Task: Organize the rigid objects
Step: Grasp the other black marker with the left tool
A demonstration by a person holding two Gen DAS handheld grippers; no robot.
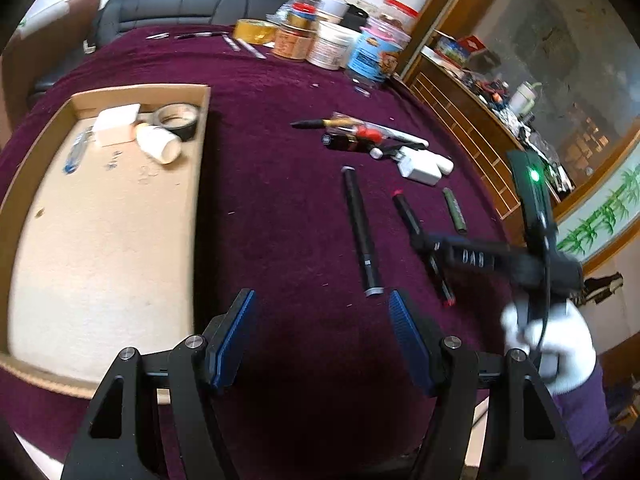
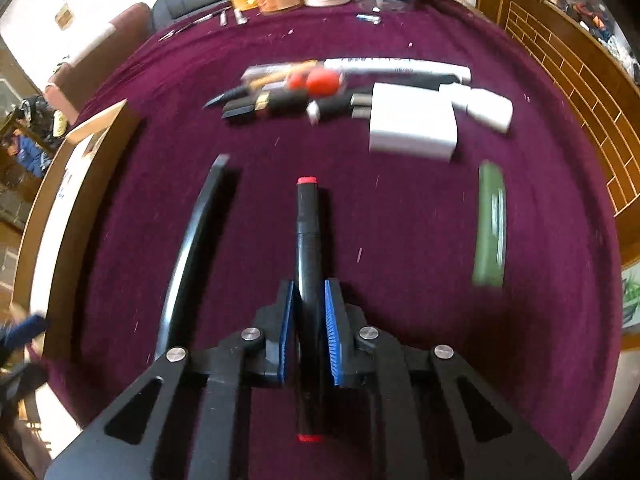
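The black marker with red ends (image 2: 307,248) lies on the purple-clothed table (image 2: 400,208), and the right tongs (image 2: 308,300) are clamped on its barrel, blue pads pressing both sides. To its left lies a longer black pen (image 2: 188,248), to its right a green tube (image 2: 490,224), and beyond them a cluster of pens and a white charger (image 2: 412,124). The left tongs (image 1: 322,312) hover open and empty over the cloth, beside the cardboard box (image 1: 200,184) holding a tape roll (image 1: 178,120).
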